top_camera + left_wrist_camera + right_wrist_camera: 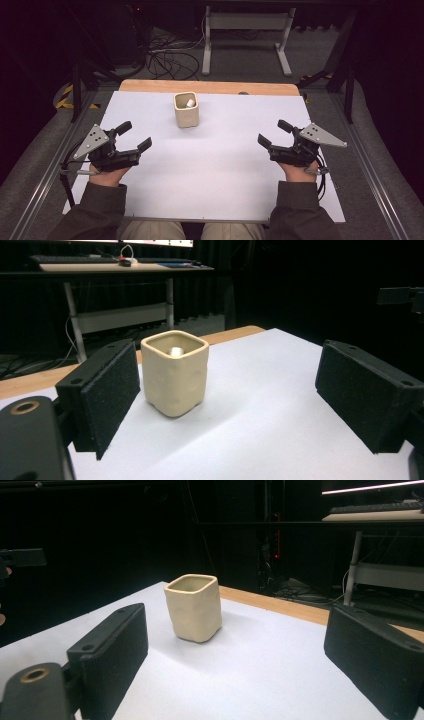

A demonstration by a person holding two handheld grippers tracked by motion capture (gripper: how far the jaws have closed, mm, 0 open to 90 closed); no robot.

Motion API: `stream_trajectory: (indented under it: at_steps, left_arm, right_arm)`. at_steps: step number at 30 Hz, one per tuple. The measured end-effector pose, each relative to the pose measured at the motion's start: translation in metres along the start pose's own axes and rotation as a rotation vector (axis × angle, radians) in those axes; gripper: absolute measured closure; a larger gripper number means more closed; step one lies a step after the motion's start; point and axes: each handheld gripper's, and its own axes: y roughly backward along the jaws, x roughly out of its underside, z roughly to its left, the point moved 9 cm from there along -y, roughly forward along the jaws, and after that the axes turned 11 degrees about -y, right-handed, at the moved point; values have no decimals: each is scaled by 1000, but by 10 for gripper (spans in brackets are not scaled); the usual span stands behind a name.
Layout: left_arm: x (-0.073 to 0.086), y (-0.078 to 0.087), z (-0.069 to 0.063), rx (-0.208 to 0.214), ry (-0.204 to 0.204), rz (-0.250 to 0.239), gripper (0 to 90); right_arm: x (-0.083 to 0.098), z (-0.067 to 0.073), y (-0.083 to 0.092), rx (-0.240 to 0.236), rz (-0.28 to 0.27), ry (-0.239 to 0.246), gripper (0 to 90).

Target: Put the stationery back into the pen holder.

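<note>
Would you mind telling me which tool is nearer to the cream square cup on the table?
Left. The left tool sits near and to the left of the cream cup, jaws apart. The right tool is farther off to its right, also open, neither touching it.

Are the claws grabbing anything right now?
No. The left claw and right claw are both open and empty; the cream cup stands apart on the table.

Cream cup (186, 110) on white table (220, 165)
</note>
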Motion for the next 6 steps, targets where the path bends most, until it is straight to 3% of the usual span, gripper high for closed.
stream_trajectory:
  at_steps: [6]
  left_arm:
    - [4,-1,4,-7,6,6,115]
  right_arm:
    - [1,0,-1,0,4,-5,112]
